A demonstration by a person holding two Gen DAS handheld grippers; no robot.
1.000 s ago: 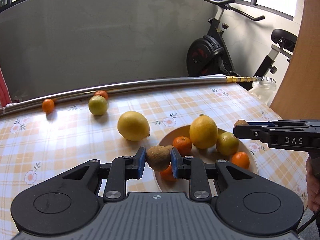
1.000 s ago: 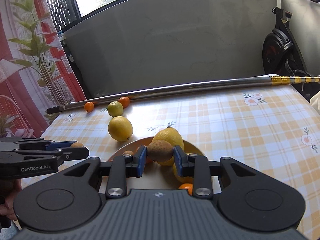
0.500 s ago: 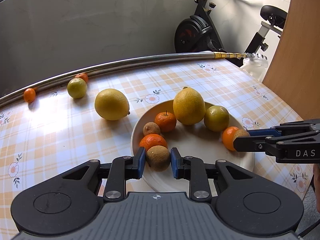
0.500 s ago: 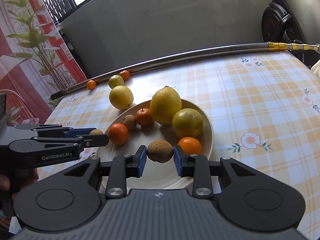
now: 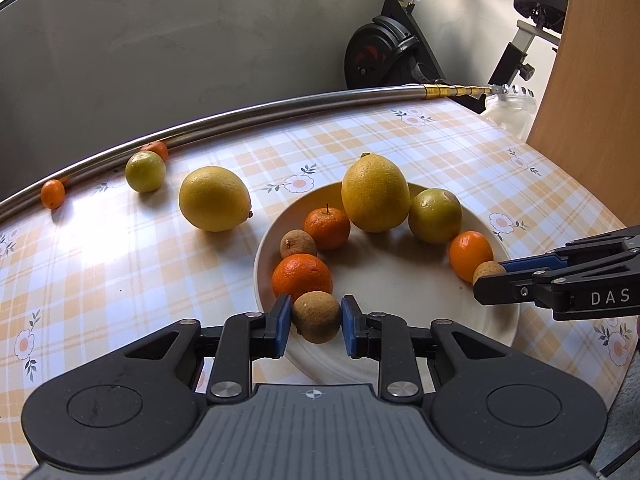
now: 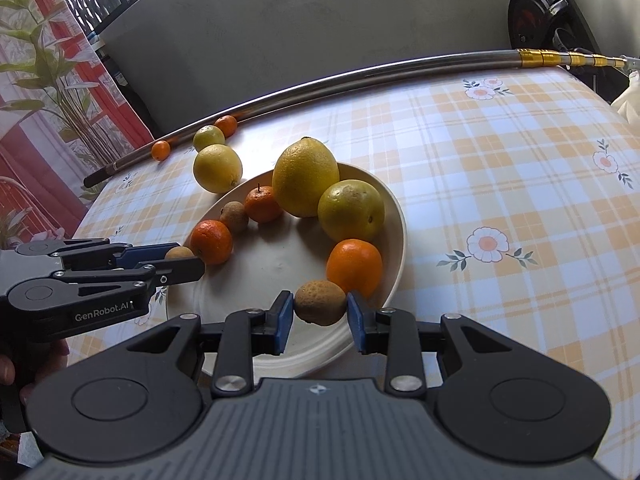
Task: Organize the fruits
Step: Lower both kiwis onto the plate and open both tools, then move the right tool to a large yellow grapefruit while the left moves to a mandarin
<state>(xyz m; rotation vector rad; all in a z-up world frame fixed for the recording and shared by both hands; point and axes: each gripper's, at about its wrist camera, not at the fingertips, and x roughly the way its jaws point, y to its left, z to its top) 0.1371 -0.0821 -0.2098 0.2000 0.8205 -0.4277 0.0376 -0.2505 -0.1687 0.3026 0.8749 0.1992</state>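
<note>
A cream plate (image 5: 400,280) (image 6: 280,264) holds a large lemon (image 5: 375,193), a green citrus (image 5: 435,216), several mandarins and a small brown fruit (image 5: 298,243). My left gripper (image 5: 313,317) has a brown fruit (image 5: 316,315) between its blue pads at the plate's near left rim; small gaps show at both pads. My right gripper (image 6: 320,310) has another brown fruit (image 6: 320,302) between its pads at the plate's near right rim, also with small gaps. Each gripper shows in the other's view.
On the checked tablecloth left of the plate lie a second lemon (image 5: 214,198), a green lime (image 5: 145,171) and two small mandarins (image 5: 52,193). A long metal pole (image 5: 280,110) lies along the table's far edge. An exercise bike (image 5: 400,56) stands behind.
Both grippers have come down and forward over the plate with their brown fruits. The pads of both have parted slightly, and the fruits now sit low at the plate.
</note>
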